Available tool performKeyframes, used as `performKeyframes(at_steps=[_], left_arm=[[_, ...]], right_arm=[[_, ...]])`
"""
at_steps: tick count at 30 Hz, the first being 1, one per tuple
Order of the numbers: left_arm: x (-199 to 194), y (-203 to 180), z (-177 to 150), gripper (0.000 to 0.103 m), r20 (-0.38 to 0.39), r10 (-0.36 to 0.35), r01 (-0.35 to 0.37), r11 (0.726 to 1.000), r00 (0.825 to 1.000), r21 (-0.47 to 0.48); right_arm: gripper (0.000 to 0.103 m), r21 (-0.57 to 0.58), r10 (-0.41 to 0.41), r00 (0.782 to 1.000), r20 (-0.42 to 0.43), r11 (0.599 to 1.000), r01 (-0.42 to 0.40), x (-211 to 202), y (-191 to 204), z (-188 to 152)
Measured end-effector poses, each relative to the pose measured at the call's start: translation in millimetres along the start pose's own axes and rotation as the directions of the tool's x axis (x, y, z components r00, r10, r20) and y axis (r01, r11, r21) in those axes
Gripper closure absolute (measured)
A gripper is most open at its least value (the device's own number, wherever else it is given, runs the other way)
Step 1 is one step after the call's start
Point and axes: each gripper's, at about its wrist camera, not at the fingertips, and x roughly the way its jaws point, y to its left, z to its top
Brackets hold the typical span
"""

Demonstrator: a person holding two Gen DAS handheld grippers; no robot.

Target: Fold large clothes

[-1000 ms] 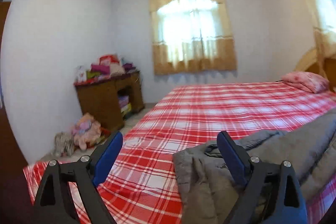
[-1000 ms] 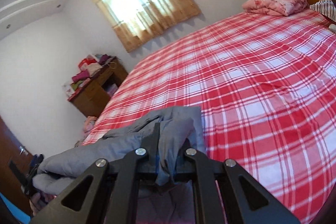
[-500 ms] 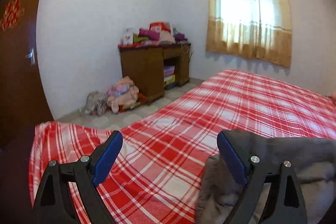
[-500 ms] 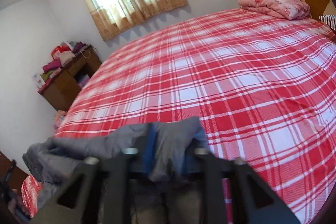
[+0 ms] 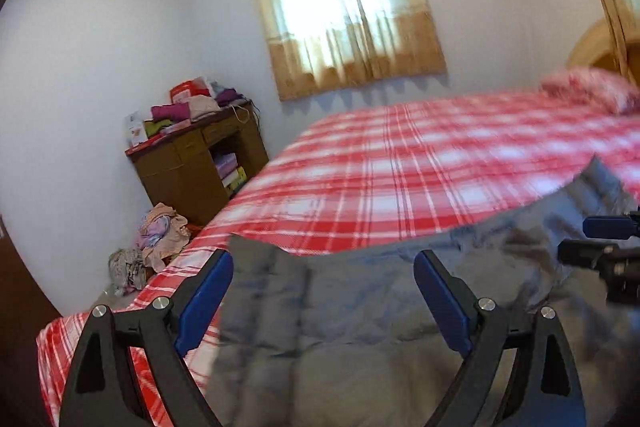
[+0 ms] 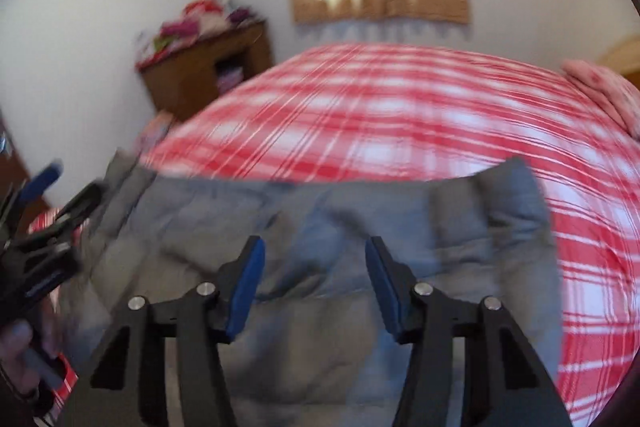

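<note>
A large grey padded garment (image 5: 360,315) lies spread on the near part of the red plaid bed (image 5: 400,167); it also fills the lower right wrist view (image 6: 320,219). My left gripper (image 5: 323,287) is open above its left part, holding nothing. My right gripper (image 6: 313,281) is open above the garment's middle, empty. The right gripper shows at the right edge of the left wrist view (image 5: 604,247). The left gripper shows at the left edge of the right wrist view (image 6: 40,219). Both views are motion-blurred.
A wooden desk (image 5: 192,167) piled with folded clothes stands against the far left wall, with a heap of clothes (image 5: 156,239) on the floor beside it. A pink pillow (image 5: 592,95) lies at the bed's head. A curtained window (image 5: 344,15) is behind.
My right gripper has opened and let go of the grey garment. The garment now lies spread flat on the bed instead of bunched. Both grippers have swung over it.
</note>
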Motion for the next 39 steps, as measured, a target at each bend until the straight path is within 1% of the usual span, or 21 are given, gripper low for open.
performKeyframes(at_steps=[2, 4, 6, 8, 10, 12, 16, 19, 26, 33, 39], left_arm=[[20, -14, -3, 0.011, -0.051, 0.027, -0.026, 0.999, 0.998, 0.037], [40, -19, -8, 0.011, -0.098, 0.057, -0.052, 0.997, 0.994, 0.050], [62, -18, -17, 0.011, -0.162, 0.070, -0.065, 0.997, 0.984, 0.038], [78, -12, -29, 0.011, -0.202, 0.077, -0.078, 0.997, 0.976, 0.006], [85, -4, -39, 0.011, -0.210, 0.062, -0.073, 0.996, 0.976, -0.044], [90, -2, -42, 0.011, -0.211, 0.068, -0.084, 0.994, 0.975, -0.064], [100, -8, -43, 0.009, -0.228, 0.071, -0.087, 0.995, 0.971, -0.056], [107, -6, -44, 0.008, -0.255, 0.064, -0.082, 0.995, 0.965, -0.061], [119, -10, -44, 0.006, -0.298, 0.073, -0.089, 0.995, 0.952, -0.040], [126, -13, -45, 0.005, -0.319, 0.080, -0.093, 0.995, 0.944, -0.029], [128, -14, -47, 0.004, -0.334, 0.092, -0.101, 0.995, 0.938, -0.011]], right_arm=[[0.048, -0.024, -0.037, 0.999, -0.039, 0.999, 0.037, 21, 1, 1], [0.048, -0.019, -0.072, 0.996, -0.043, 0.997, 0.071, 37, -8, 0], [0.048, 0.012, -0.076, 0.996, -0.048, 0.997, 0.077, 48, -18, -2], [0.048, 0.041, -0.058, 0.997, -0.040, 0.997, 0.060, 56, -26, -4], [0.048, 0.057, -0.040, 0.999, -0.024, 0.998, 0.042, 57, -28, -7], [0.047, 0.052, -0.038, 0.999, -0.016, 0.998, 0.039, 60, -23, -7], [0.046, 0.064, -0.027, 1.000, -0.014, 0.998, 0.028, 66, -23, -12], [0.046, 0.076, -0.014, 1.000, -0.016, 0.997, 0.016, 69, -25, -13], [0.045, 0.088, -0.002, 0.999, -0.038, 0.996, 0.005, 75, -27, -14], [0.044, 0.080, -0.008, 0.998, -0.063, 0.997, 0.013, 81, -27, -15], [0.042, 0.062, -0.031, 0.995, -0.090, 0.997, 0.037, 87, -24, -15]])
